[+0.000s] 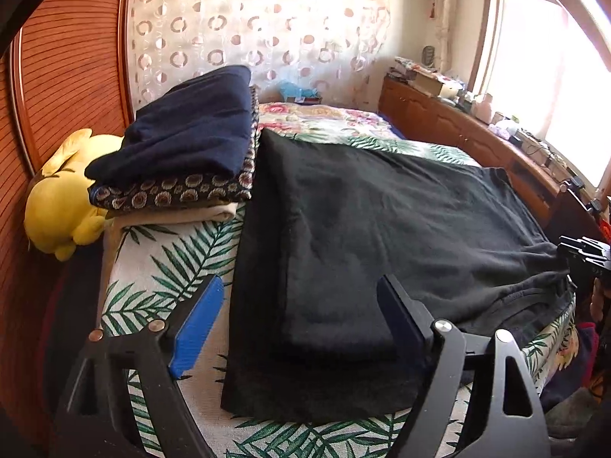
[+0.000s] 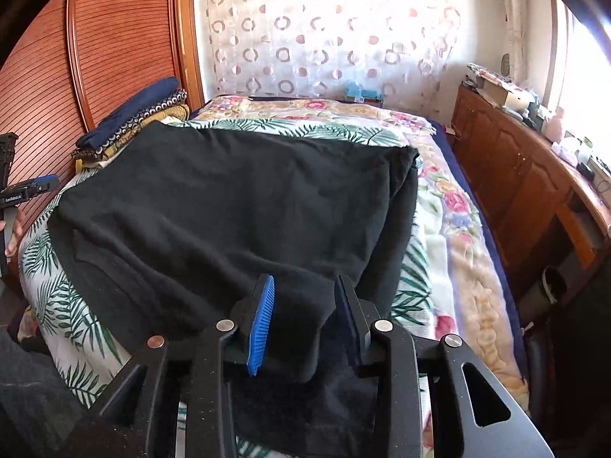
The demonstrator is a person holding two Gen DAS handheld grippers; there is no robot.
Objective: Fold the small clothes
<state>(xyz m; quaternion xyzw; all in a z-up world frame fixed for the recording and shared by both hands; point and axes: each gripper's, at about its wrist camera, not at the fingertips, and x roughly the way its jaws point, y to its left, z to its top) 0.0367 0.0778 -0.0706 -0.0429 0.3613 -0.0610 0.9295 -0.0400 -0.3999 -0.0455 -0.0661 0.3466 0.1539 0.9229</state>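
Observation:
A black garment (image 1: pixel 382 236) lies spread on the leaf-print bed cover (image 1: pixel 164 267), folded over on itself along its near-left part. My left gripper (image 1: pixel 301 297) is wide open above its near-left corner, holding nothing. In the right wrist view the same garment (image 2: pixel 229 206) covers the bed's middle. My right gripper (image 2: pixel 305 297) is open, its jaws standing either side of the garment's near edge without closing on it. The left gripper also shows at the left edge of the right wrist view (image 2: pixel 34 187).
A stack of folded clothes (image 1: pixel 183 152), navy on top, sits at the bed's left by a yellow plush toy (image 1: pixel 61 206). A wooden wardrobe (image 1: pixel 68 76) stands to the left. A cluttered wooden cabinet (image 2: pixel 534 175) runs along the right under a window. A floral blanket (image 2: pixel 450 206) lies on the bed.

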